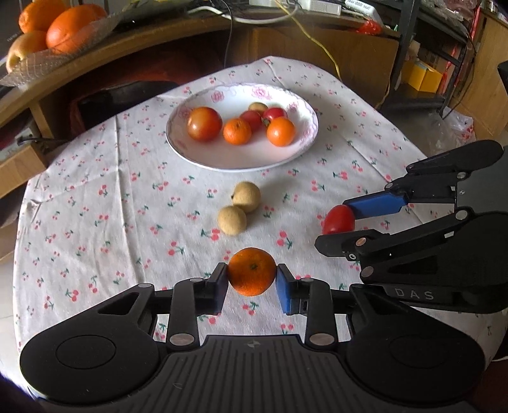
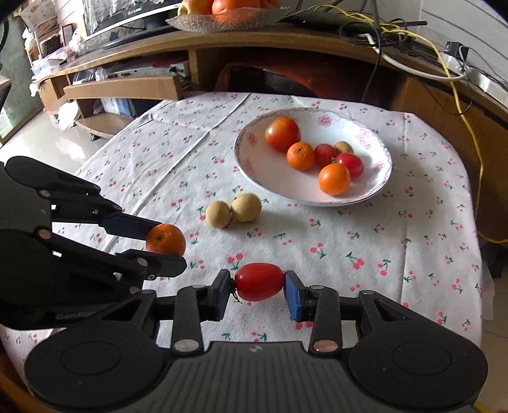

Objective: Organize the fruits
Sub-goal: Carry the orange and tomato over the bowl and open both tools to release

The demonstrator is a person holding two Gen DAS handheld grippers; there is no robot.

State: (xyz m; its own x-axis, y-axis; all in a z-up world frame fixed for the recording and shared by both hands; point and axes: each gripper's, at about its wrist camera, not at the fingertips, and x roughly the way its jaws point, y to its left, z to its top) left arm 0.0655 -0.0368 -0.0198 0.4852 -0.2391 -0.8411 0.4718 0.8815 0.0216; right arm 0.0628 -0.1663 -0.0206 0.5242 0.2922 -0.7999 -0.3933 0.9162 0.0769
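My left gripper [image 1: 251, 279] is shut on a small orange [image 1: 251, 271], held just above the cherry-print tablecloth; it also shows in the right wrist view as the left gripper [image 2: 165, 246] with the orange [image 2: 165, 239]. My right gripper [image 2: 257, 286] is shut on a red cherry tomato [image 2: 259, 281], seen from the left wrist view as the right gripper [image 1: 336, 222] gripping the tomato [image 1: 338, 219]. A white flowered plate [image 1: 241, 159] at the far centre holds a large tomato [image 1: 204, 123], two small oranges, red tomatoes and a longan. Two beige longans [image 1: 239, 208] lie on the cloth before the plate.
The round table's cloth [image 1: 95, 206] drops off at the left and near edges. Behind it runs a curved wooden desk [image 1: 95, 57] with a glass dish of large oranges [image 1: 57, 28], cables and a yellow cord [image 2: 466, 127]. A cardboard box [image 2: 127, 87] sits at the far left.
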